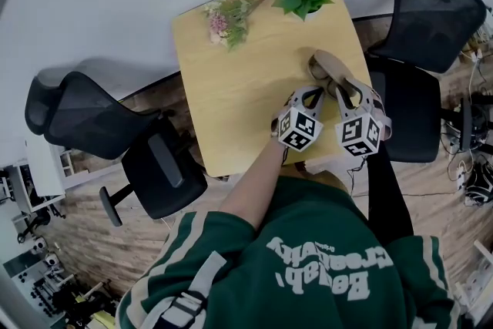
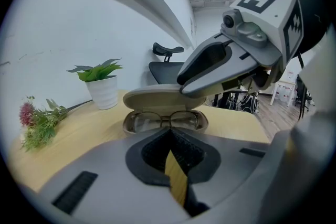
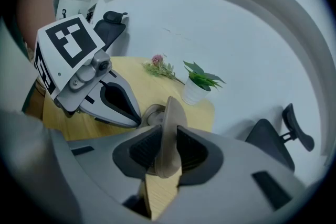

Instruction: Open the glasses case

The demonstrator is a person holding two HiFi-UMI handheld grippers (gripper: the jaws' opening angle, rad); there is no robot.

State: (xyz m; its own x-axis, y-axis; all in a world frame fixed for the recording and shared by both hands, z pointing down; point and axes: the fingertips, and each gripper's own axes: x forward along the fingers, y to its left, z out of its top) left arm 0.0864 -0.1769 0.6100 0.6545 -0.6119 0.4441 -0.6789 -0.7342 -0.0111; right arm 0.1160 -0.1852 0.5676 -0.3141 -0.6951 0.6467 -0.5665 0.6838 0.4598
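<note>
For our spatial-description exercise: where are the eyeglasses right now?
In the left gripper view the eyeglasses lie in the glasses case at the table's right, just beyond the left gripper, under the raised lid the right gripper pinches.

The desk is pale yellow wood. The case is plain beige, and the glasses inside seem dark-rimmed. The plant is green in a white pot; the flowers are pink on green stems. The left gripper and right gripper are grey, black inside the jaws — their cubes white with black squares. The chairs are black. The sweater is green with white lettering.
</note>
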